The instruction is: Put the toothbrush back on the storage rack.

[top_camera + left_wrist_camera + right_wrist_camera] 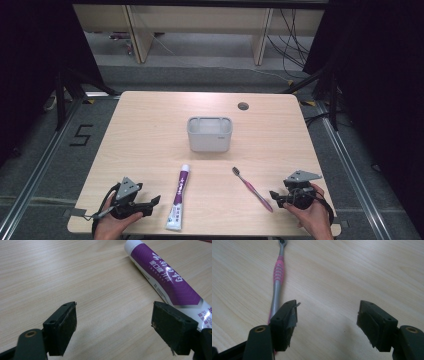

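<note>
A purple and white toothpaste tube [178, 198] lies near the table's front edge, cap pointing away. My left gripper [153, 204] sits just left of it, open, with only bare wood between its jaws; in the left gripper view the tube [167, 280] runs past the right jaw. A pink and grey toothbrush [252, 188] lies at the front right. My right gripper [274, 196] rests open beside its handle end. In the right gripper view the toothbrush [278, 280] passes behind the left jaw, outside the gap. A grey rectangular holder [209, 133] stands at the table's middle.
The light wooden table [150, 125] has a round cable hole [243, 106] at the back right. A person's hands hold both grippers at the front edge. Dark curtains and floor rails flank the table; desk legs and cables stand behind it.
</note>
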`<state>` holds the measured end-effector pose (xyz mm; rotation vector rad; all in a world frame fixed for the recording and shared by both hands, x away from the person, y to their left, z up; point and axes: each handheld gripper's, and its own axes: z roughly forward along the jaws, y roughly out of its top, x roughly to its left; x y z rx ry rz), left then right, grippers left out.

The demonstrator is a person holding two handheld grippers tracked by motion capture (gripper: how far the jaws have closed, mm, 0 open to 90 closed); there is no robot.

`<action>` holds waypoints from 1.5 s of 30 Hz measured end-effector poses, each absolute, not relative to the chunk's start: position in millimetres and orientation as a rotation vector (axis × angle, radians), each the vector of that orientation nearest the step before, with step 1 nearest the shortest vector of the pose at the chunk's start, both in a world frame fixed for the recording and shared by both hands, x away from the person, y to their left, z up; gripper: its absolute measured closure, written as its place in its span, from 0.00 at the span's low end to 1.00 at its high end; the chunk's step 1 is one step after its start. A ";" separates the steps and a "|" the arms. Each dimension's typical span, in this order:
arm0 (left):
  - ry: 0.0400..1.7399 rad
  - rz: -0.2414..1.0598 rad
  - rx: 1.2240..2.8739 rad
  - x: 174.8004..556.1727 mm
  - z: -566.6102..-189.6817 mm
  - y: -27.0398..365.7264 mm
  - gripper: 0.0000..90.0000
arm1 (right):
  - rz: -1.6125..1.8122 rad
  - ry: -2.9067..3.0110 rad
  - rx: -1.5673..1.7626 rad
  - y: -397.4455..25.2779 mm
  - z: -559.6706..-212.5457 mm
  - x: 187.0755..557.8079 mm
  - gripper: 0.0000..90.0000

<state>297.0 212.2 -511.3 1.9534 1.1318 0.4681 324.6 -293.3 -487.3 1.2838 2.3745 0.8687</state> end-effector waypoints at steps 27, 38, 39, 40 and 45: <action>1.095 0.446 1.959 305.0 -511.8 204.0 0.22 | 0.823 2.518 1.176 -243.1 -462.3 346.2 0.45; 1.094 0.453 1.992 304.0 -511.5 206.3 0.22 | 0.756 2.598 1.096 -225.1 -463.9 359.0 0.57; 1.092 0.455 1.985 304.0 -512.0 206.1 0.22 | 0.752 2.608 1.066 -224.5 -465.3 360.9 0.59; 1.092 0.454 1.989 303.8 -511.6 206.6 0.22 | 0.733 2.628 1.091 -221.9 -466.0 361.5 0.61; 1.100 0.453 1.964 303.5 -512.7 205.2 0.22 | 0.690 2.672 1.082 -216.8 -471.9 365.4 0.65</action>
